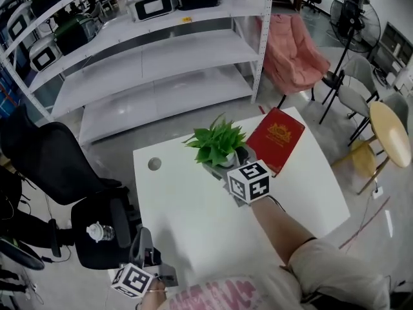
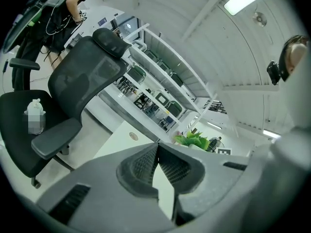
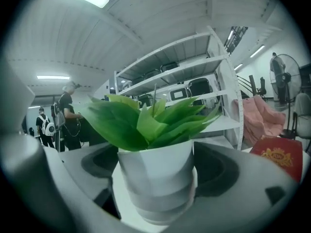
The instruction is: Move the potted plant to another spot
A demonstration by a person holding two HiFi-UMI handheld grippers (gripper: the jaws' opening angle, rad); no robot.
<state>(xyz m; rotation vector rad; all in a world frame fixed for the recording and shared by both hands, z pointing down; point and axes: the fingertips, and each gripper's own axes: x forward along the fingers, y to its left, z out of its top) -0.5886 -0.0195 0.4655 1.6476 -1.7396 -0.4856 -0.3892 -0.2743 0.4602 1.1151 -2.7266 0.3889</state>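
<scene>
The potted plant [image 1: 216,146] has green leaves in a white faceted pot and stands near the far middle of the white table [image 1: 187,218]. My right gripper [image 1: 224,163] reaches in from the near right with a jaw on each side of the pot. In the right gripper view the pot [image 3: 155,178] fills the space between the jaws, with both pads against its sides. My left gripper [image 1: 143,237] hangs at the table's near left corner, far from the plant. Its pads [image 2: 146,164] meet at the tips with nothing between them, and the plant [image 2: 193,140] shows small beyond them.
A red book [image 1: 276,137] lies just right of the plant. A black office chair [image 1: 77,192] with a bottle [image 1: 97,231] on its seat stands left of the table. White shelving [image 1: 155,50] and a pink chair [image 1: 293,53] stand behind, and a round yellow table [image 1: 390,134] at the right.
</scene>
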